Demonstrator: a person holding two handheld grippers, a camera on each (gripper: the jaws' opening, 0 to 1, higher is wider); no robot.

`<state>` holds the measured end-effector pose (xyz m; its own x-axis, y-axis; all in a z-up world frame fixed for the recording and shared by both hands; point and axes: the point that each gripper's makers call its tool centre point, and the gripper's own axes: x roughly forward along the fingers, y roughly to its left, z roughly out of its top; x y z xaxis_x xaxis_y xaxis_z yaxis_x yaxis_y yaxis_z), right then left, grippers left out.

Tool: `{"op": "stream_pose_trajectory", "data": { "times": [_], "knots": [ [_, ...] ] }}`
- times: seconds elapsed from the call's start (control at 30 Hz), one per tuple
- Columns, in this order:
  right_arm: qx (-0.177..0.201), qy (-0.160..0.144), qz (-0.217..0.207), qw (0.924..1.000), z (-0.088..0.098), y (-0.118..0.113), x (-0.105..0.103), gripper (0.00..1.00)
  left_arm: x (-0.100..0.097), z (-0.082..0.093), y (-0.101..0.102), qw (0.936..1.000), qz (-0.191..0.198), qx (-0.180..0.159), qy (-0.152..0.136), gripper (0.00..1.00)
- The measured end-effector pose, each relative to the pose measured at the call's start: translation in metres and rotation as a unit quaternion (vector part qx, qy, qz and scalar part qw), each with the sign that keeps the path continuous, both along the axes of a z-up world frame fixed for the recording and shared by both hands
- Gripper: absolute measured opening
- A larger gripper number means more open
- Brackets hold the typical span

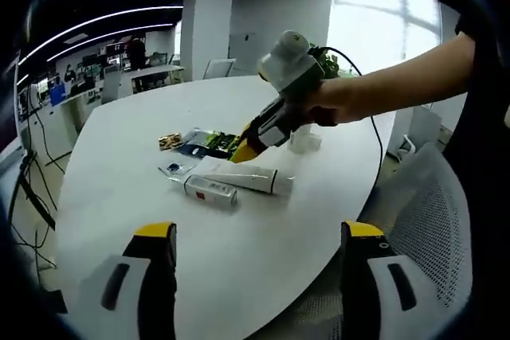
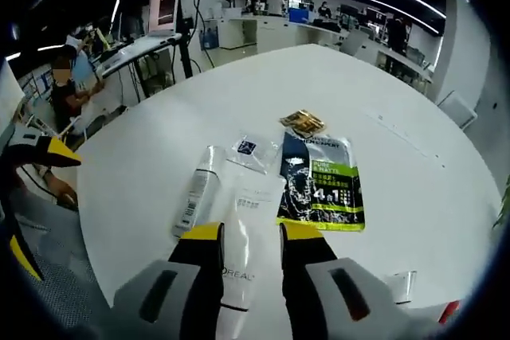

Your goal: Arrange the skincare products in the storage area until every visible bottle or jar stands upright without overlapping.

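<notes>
White table (image 2: 414, 165) carries the products: a white tube (image 2: 239, 256) lying flat, a slim bottle (image 2: 198, 190) on its side just beside it, a green-and-black sachet (image 2: 323, 185), a small clear packet (image 2: 249, 149) and a gold packet (image 2: 302, 123). Right gripper (image 2: 251, 236) hovers over the tube, jaws narrowly apart, holding nothing. Left gripper (image 1: 259, 232) hangs near the table edge, jaws wide and empty.
</notes>
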<state>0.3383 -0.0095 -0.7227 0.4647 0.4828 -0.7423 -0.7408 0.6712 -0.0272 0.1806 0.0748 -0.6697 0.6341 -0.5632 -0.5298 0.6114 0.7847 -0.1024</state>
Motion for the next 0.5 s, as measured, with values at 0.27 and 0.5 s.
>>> {"op": "stream_pose_trajectory", "data": {
  "times": [0.27,0.5],
  "knots": [
    [-0.028,0.034,-0.001,0.999,-0.015,0.006,-0.008,0.34,0.001,0.002,-0.001,1.0,0.004,-0.002,-0.007,0.78],
    [-0.058,0.055,0.0,0.9968,-0.033,0.008,-0.007,0.35,0.002,0.003,0.001,0.9999,0.01,-0.008,-0.009,0.77]
  ]
}}
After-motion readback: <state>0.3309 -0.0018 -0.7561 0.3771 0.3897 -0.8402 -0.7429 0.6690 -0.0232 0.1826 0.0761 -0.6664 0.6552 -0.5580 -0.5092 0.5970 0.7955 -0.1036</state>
